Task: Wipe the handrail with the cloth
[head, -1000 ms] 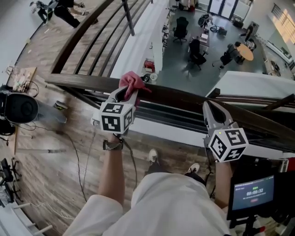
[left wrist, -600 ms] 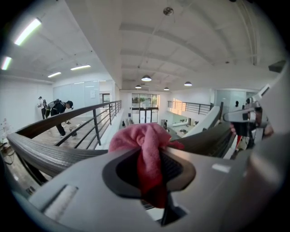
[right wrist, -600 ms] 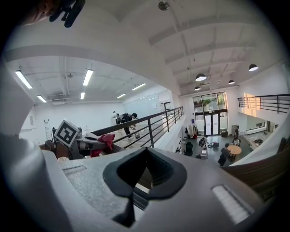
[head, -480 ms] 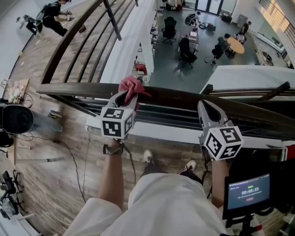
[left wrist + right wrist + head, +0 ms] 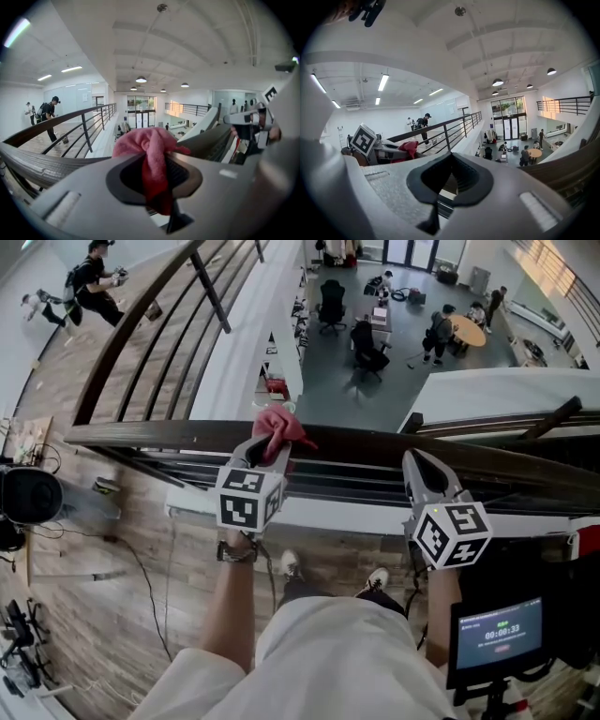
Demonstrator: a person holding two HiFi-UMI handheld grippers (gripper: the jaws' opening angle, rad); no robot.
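A dark wooden handrail runs across the head view from left to right. My left gripper is shut on a pink cloth, which it presses against the top of the rail. In the left gripper view the cloth bunches out between the jaws, with the rail curving off to the left. My right gripper is shut on nothing, its tips at the rail's near edge, to the right of the cloth. The right gripper view shows its jaws closed, and the left gripper with the cloth beside them.
Beyond the rail is an open drop to a lower floor with office chairs and people at a round table. A second railing runs away on the left. A small timer screen sits at the lower right.
My left gripper has slid the cloth a little to the right along the rail, closer to the right gripper. The right gripper has barely moved.
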